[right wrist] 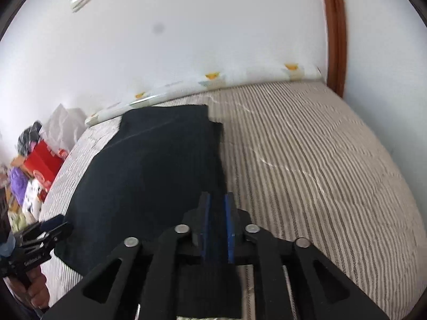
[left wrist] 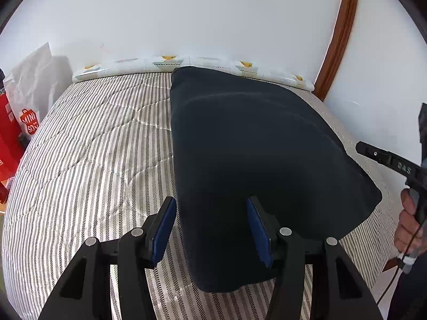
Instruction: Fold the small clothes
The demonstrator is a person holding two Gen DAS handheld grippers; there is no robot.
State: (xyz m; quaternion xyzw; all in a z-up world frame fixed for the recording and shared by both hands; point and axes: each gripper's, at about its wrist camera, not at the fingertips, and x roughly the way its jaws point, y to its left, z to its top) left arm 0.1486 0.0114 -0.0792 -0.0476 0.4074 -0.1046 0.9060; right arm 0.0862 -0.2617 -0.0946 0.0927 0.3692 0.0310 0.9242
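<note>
Striped grey-and-white quilt (left wrist: 88, 144) covers the bed on which I am working, with a white wall behind, a patterned pillow (left wrist: 208, 65) along the far edge and a wooden frame (left wrist: 339, 34) at the far right corner. Dark navy garment (left wrist: 256, 154) lies flat on the quilt, its long axis running from the near edge toward the pillow; its narrower end points at the wall and its wider end lies nearest me. Left gripper (left wrist: 210, 229): jaws spread apart, straddling the garment's near left corner, blue pads (left wrist: 162, 234) on either side of the cloth without pinching it. Right gripper (right wrist: 217, 226): jaws drawn nearly together over the garment's near right edge; a dark strip sits between them, but I cannot tell whether they are clamped on the fabric. Red and white shopping bags (left wrist: 24, 117) stand beside the bed at left.
</note>
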